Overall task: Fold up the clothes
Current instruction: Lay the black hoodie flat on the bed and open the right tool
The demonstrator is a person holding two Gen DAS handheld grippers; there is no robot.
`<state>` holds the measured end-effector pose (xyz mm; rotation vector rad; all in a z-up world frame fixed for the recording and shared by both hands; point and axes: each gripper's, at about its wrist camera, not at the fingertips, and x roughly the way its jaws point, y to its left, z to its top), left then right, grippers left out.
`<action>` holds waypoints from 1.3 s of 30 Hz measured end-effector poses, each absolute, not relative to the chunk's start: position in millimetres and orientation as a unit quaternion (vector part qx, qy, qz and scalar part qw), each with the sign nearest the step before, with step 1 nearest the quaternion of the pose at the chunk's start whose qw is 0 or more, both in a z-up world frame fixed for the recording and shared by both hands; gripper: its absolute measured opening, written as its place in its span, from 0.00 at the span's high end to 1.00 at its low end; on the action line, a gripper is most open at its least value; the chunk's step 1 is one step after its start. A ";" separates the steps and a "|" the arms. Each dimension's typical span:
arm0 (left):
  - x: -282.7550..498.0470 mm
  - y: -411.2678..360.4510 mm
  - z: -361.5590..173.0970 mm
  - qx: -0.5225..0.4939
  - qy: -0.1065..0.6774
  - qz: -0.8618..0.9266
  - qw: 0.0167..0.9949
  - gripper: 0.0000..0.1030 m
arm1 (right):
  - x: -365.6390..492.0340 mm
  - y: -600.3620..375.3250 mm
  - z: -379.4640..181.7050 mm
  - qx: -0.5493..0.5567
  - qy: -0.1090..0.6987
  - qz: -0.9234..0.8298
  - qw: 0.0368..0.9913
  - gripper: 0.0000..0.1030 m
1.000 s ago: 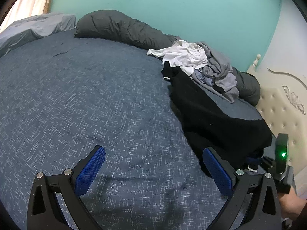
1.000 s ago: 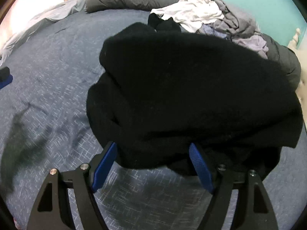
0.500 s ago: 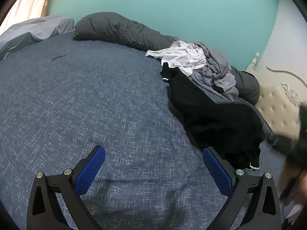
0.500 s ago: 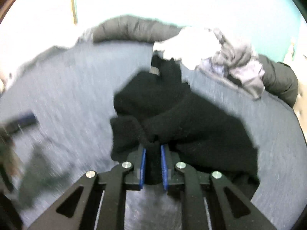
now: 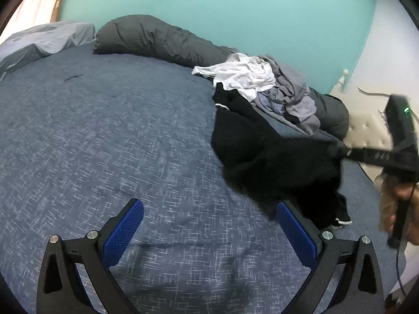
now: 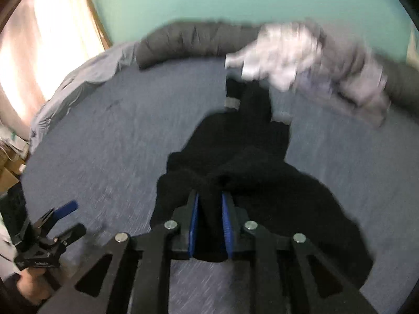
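Observation:
A black garment (image 5: 264,154) lies crumpled on the blue bed at the right, one end stretching toward a pile of white and grey clothes (image 5: 264,83). My right gripper (image 6: 209,204) is shut on a bunch of the black garment (image 6: 235,167) and lifts it off the bed; it shows at the right of the left wrist view (image 5: 337,151). My left gripper (image 5: 209,225) is open and empty above bare bedspread, left of the garment; it also shows in the right wrist view (image 6: 70,217).
A dark grey rolled duvet (image 5: 157,39) runs along the far edge of the bed (image 5: 91,130) under the teal wall. A light grey pillow (image 5: 47,41) lies far left. A cream tufted headboard (image 5: 366,130) stands at the right.
My right gripper closed on the black garment and pulled it up and back, stretching it away from the pile. My left gripper stayed open and barely moved.

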<state>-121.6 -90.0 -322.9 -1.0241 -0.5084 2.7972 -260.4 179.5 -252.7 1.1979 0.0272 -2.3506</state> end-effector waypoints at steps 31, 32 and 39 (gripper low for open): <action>-151.7 50.5 -318.6 -0.374 0.025 0.917 0.135 0.00 | -155.6 365.2 -304.5 0.389 -0.092 -0.909 0.120 0.39; -154.9 53.0 -319.3 -0.375 0.029 0.917 0.135 0.00 | -156.0 365.5 -305.0 0.389 -0.093 -0.908 0.121 0.39; -176.3 71.0 -325.9 -0.378 0.043 0.914 0.142 0.00 | -159.4 362.9 -307.8 0.392 -0.094 -0.905 0.132 0.39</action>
